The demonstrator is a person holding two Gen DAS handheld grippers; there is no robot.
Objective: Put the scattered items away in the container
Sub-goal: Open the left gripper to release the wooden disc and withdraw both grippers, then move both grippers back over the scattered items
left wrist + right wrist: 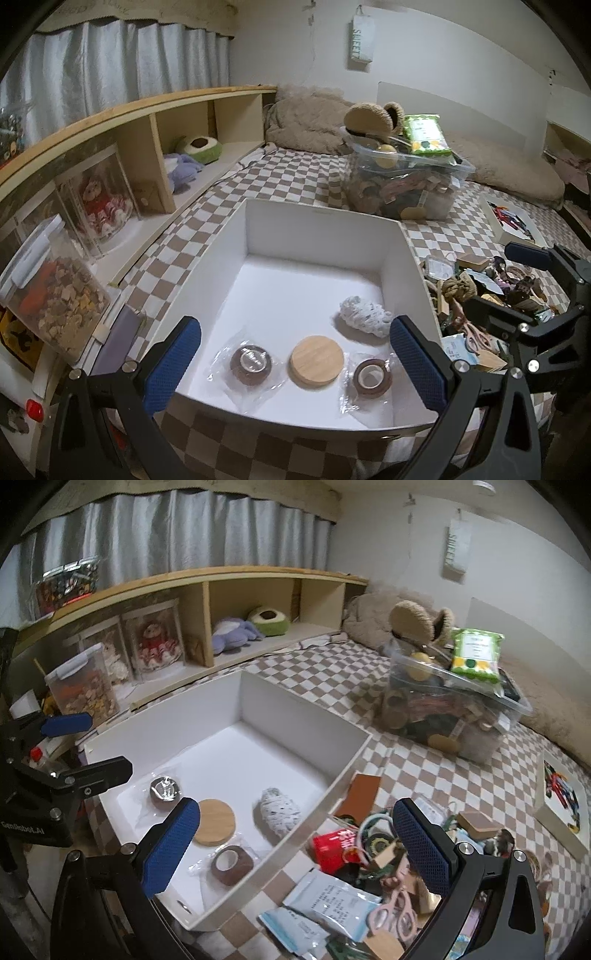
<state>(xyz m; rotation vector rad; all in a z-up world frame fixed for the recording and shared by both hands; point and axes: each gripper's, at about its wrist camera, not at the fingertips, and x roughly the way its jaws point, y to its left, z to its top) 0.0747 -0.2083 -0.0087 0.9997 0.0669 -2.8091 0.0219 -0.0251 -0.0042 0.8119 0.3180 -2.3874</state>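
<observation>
Both claws are open and empty, ready to pick the next thing.

The left gripper (295,363) waits over the white box (413,258), with a wooden lid (317,360), two tape rolls and a white yarn ball (365,316) just in front of its fingers. The right gripper (295,853) hangs wide open over the messy pile (369,853) beside the box. I think it must drop down and pinch one thing, maybe the red pack (332,845). All this sits on a checkered bed cover (332,672), with a wooden shelf (207,587) behind.
</observation>
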